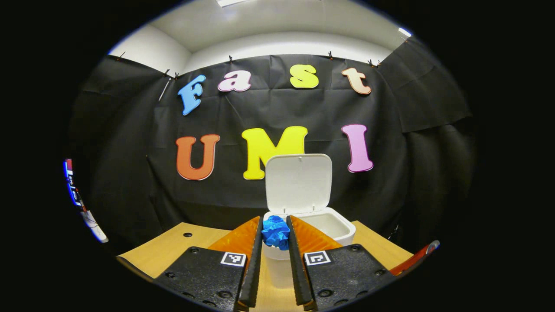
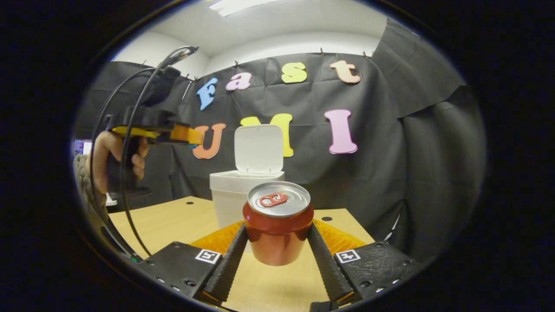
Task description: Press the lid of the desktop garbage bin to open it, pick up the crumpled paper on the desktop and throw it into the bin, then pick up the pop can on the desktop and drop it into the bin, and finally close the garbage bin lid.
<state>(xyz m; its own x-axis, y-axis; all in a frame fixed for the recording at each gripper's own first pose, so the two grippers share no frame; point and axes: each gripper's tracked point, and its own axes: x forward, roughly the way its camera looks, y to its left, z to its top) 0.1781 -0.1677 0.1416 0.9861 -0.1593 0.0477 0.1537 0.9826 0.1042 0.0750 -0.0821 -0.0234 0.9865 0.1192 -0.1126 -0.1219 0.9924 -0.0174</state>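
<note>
A blue crumpled paper (image 1: 275,234) sits pinched between the fingers of my left gripper (image 1: 275,223), which is shut on it and held in the air in front of the white bin (image 1: 336,227). The bin's lid (image 1: 298,182) stands upright, open. In the right gripper view, the left gripper (image 2: 194,138) hovers above rim height, just left of the bin (image 2: 232,197), held by a hand (image 2: 102,160). My right gripper (image 2: 277,229) is shut on a red pop can (image 2: 277,236), upright and seemingly just off the table, with the open lid (image 2: 259,149) behind it.
The wooden table (image 2: 173,221) has small dark holes in its top (image 2: 326,219). A black cable (image 2: 125,182) hangs from the left gripper. A red object (image 1: 414,259) shows at the table's right edge in the left gripper view. The black cloth wall stands close behind the bin.
</note>
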